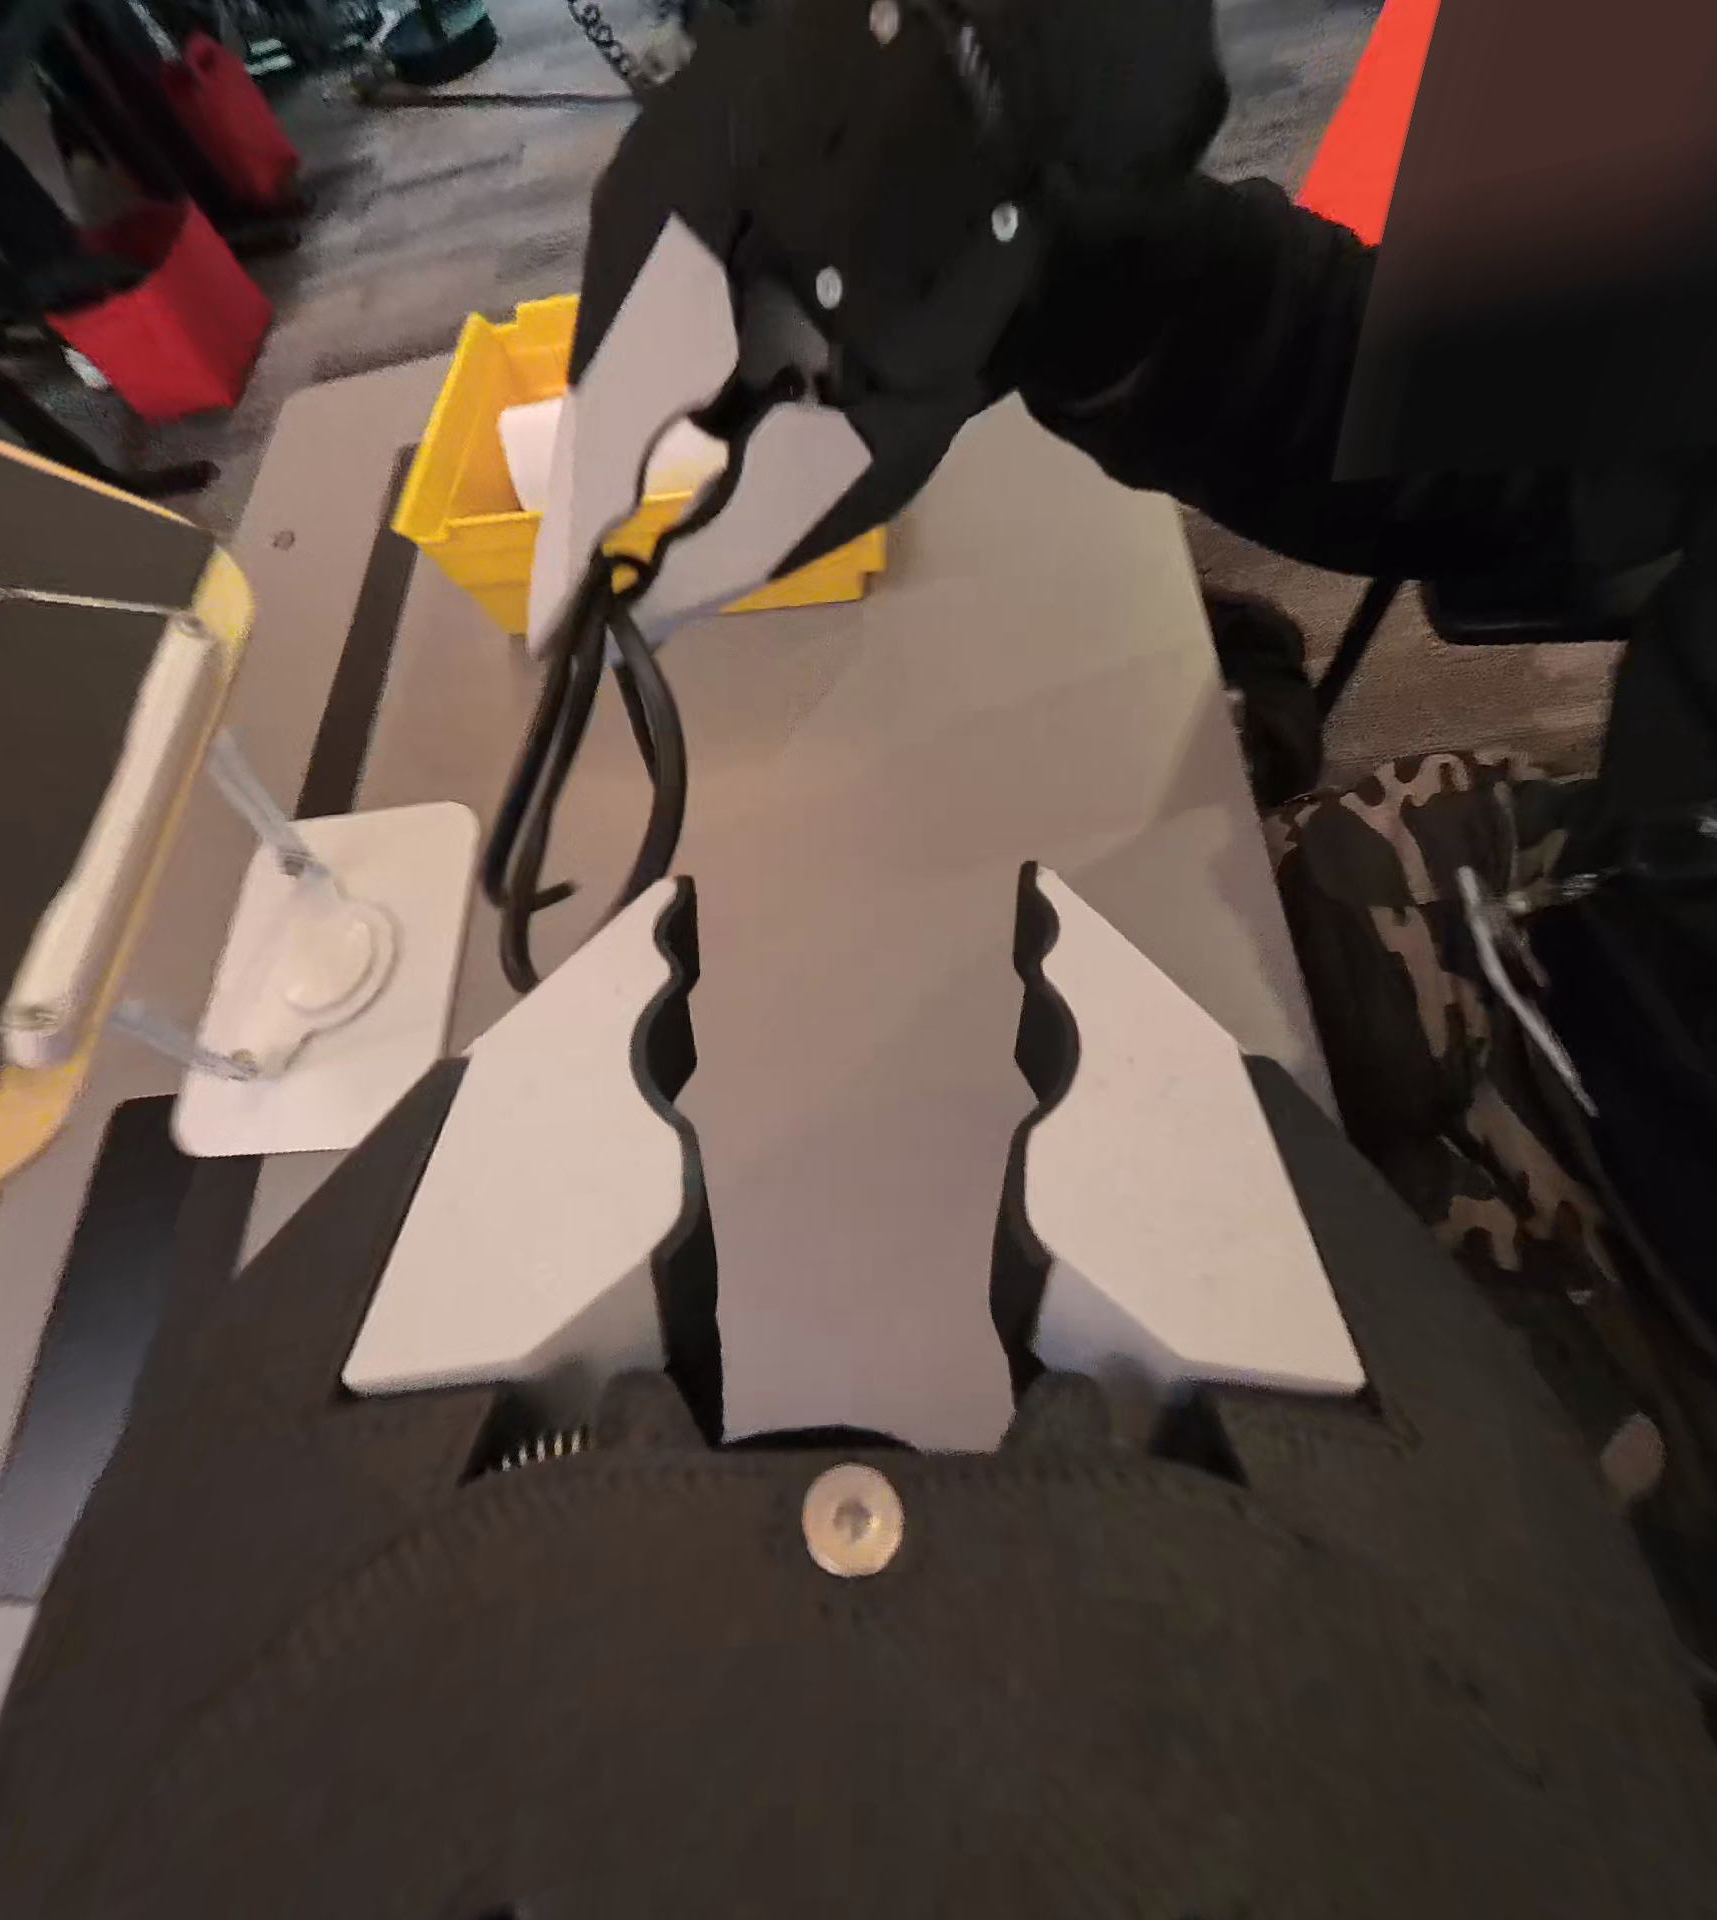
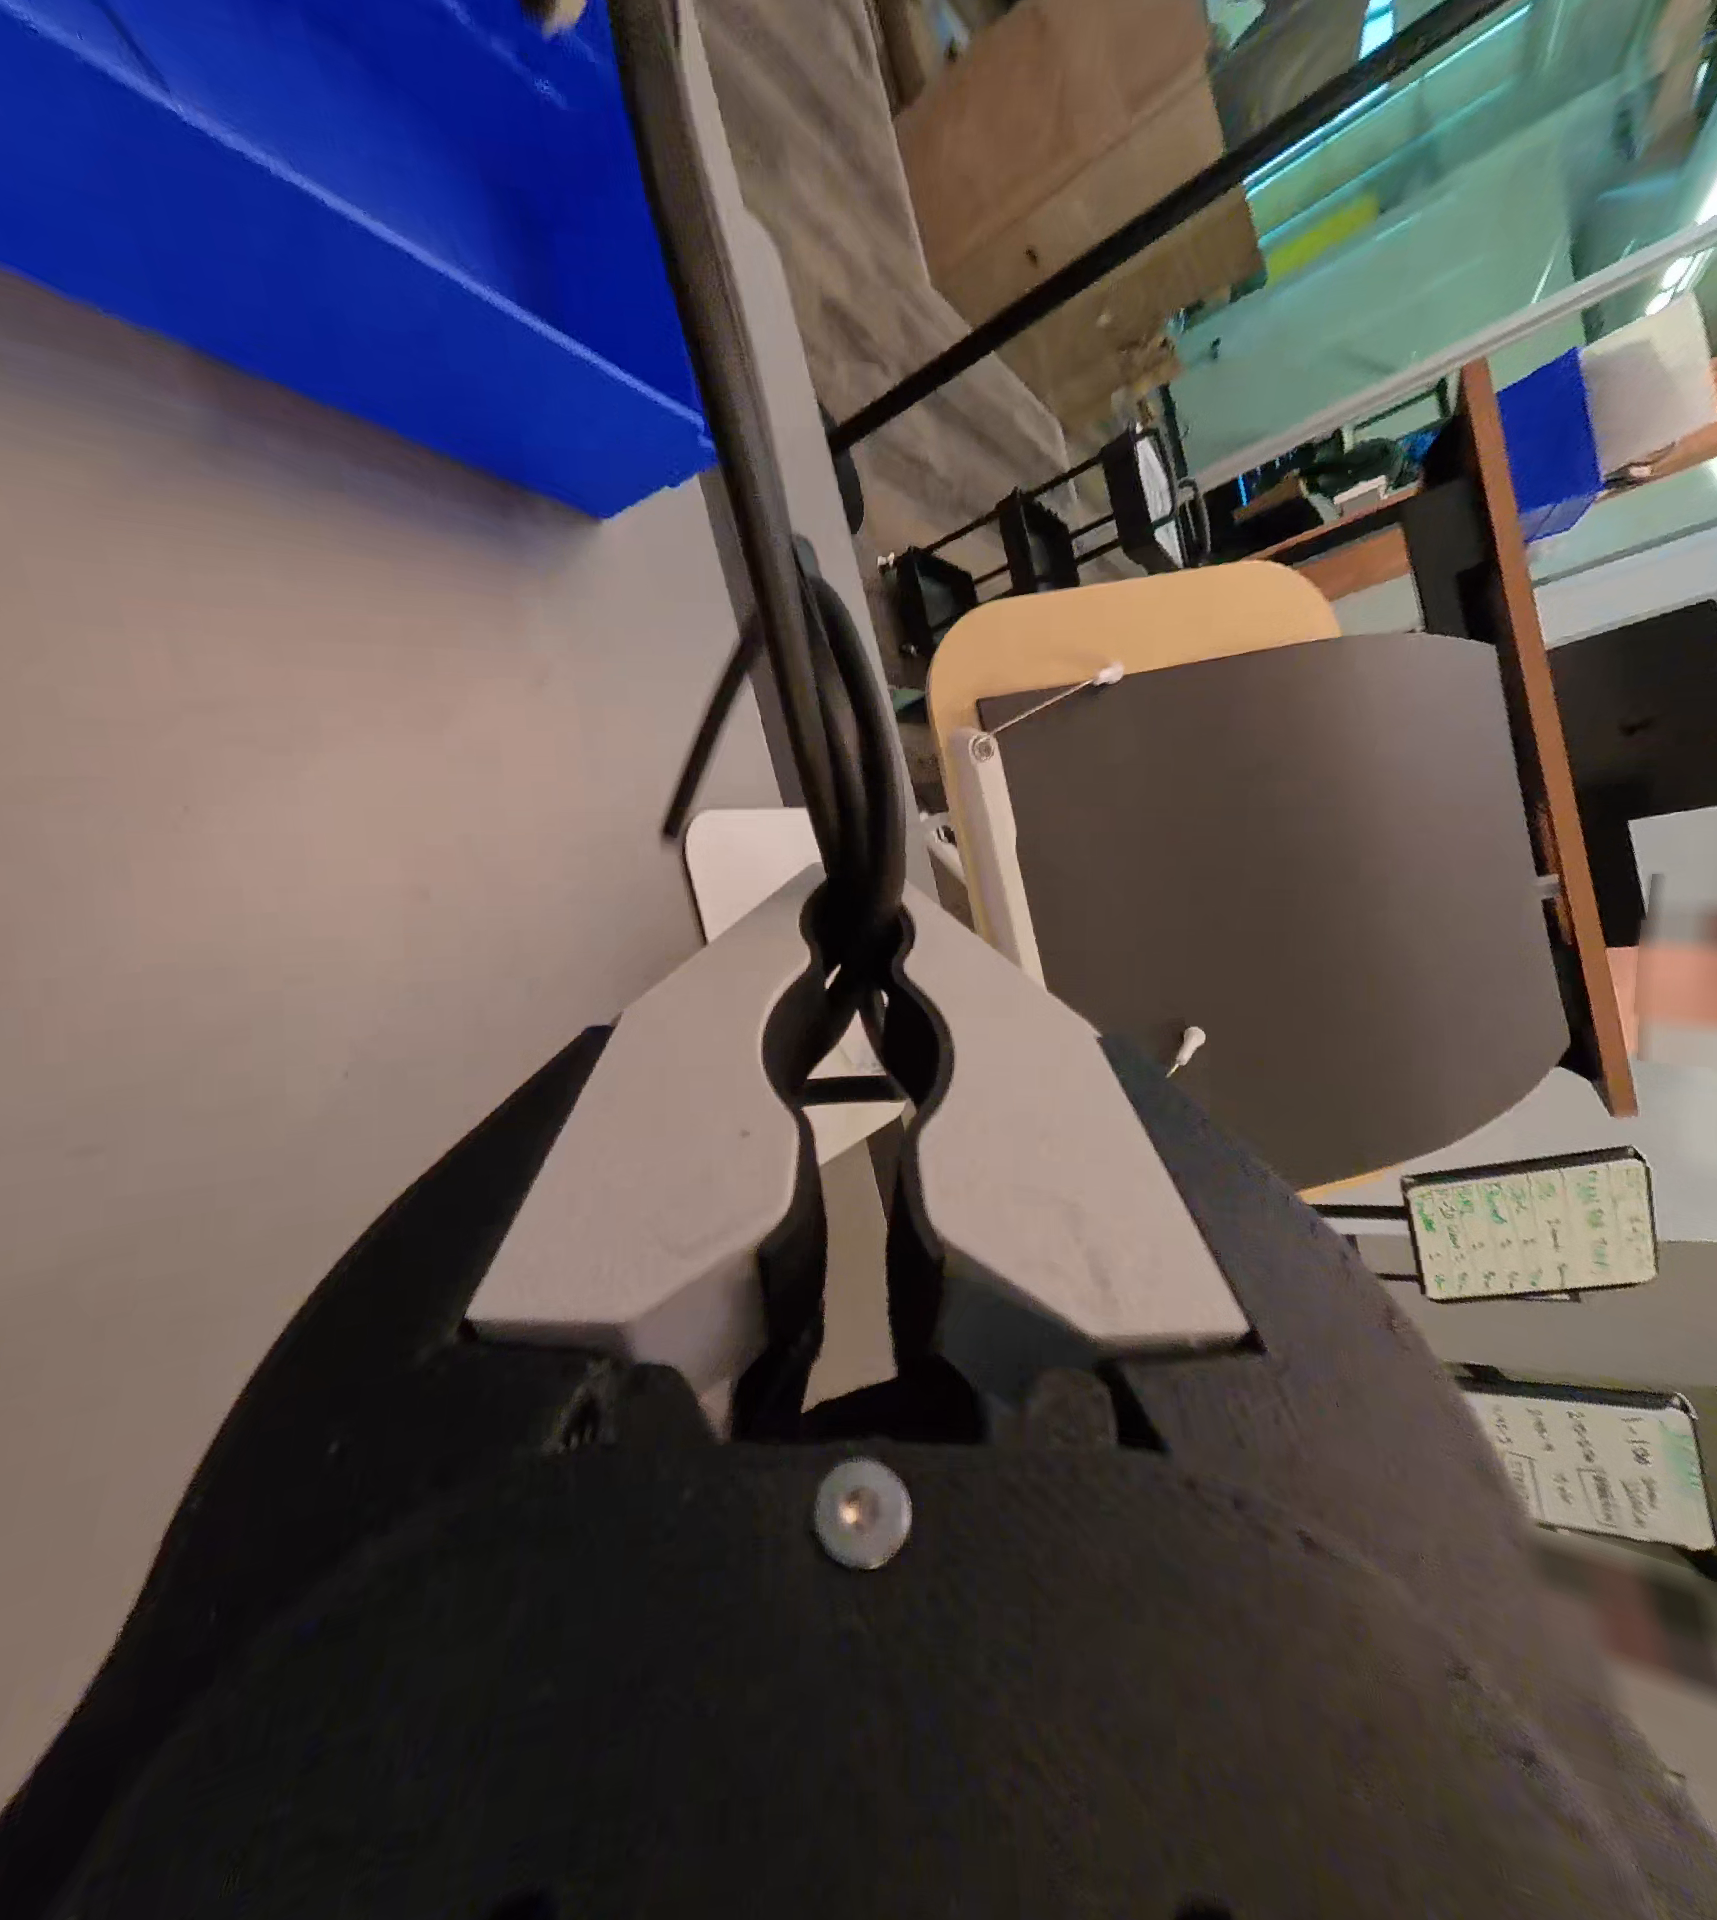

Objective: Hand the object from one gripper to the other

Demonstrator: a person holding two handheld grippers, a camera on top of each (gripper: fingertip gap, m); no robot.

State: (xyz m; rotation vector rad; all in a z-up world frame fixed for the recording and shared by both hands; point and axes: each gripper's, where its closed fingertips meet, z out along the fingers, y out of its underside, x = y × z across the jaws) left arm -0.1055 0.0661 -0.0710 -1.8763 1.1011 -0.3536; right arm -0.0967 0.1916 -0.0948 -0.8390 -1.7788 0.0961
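A coiled black cable (image 1: 573, 769) hangs in loops from my right gripper (image 1: 625, 582), which shows at the top of the left wrist view and points down over the grey table (image 1: 885, 748). In the right wrist view the right gripper (image 2: 859, 920) is shut on the cable (image 2: 854, 748), whose loops stick out past the fingertips. My left gripper (image 1: 859, 883) is open and empty, low over the table, just right of and nearer than the hanging loops.
A yellow bin (image 1: 480, 488) with a white item stands behind the right gripper. A white stand base (image 1: 334, 977) and a dark board (image 1: 12, 727) sit at the left. A blue bin (image 2: 293, 239) lies on the table. A camouflage bag (image 1: 1436, 987) is off the right edge.
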